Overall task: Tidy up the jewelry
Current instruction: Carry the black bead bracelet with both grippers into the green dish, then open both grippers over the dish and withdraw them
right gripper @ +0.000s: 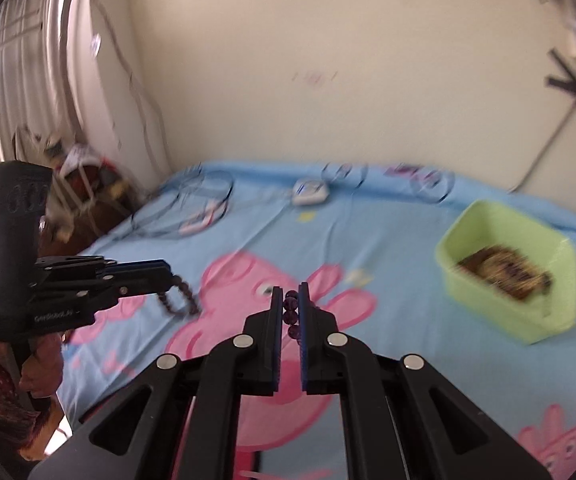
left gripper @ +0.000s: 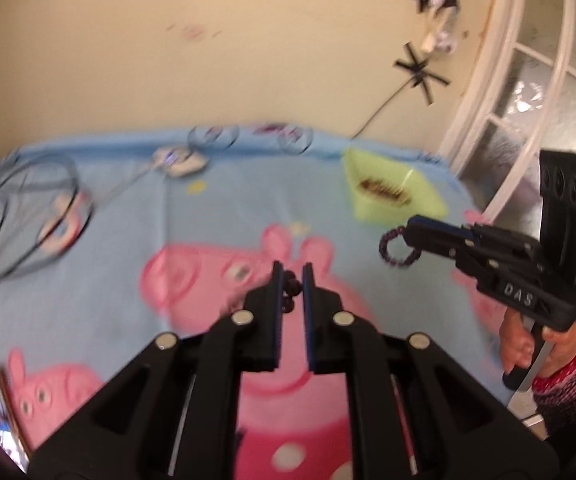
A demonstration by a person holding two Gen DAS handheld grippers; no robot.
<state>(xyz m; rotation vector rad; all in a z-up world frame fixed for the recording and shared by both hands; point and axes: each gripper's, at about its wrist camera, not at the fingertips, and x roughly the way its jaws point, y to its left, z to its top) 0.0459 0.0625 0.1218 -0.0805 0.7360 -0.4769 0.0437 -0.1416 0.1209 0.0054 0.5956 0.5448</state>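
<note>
Mid-task: the left gripper (left gripper: 291, 276), jaws clamped on a dark bead bracelet (left gripper: 290, 290), and the right gripper (right gripper: 291, 296), jaws clamped on a purple bead bracelet (right gripper: 291, 316), hover over the bed (right gripper: 387, 216); the green tray (right gripper: 543, 320), right of frame, holds brownish jewelry (right gripper: 503, 274).

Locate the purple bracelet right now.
The purple bracelet is pinched in the right gripper, held above the blue sheet; in the left wrist view it hangs just below the green bin.
</note>
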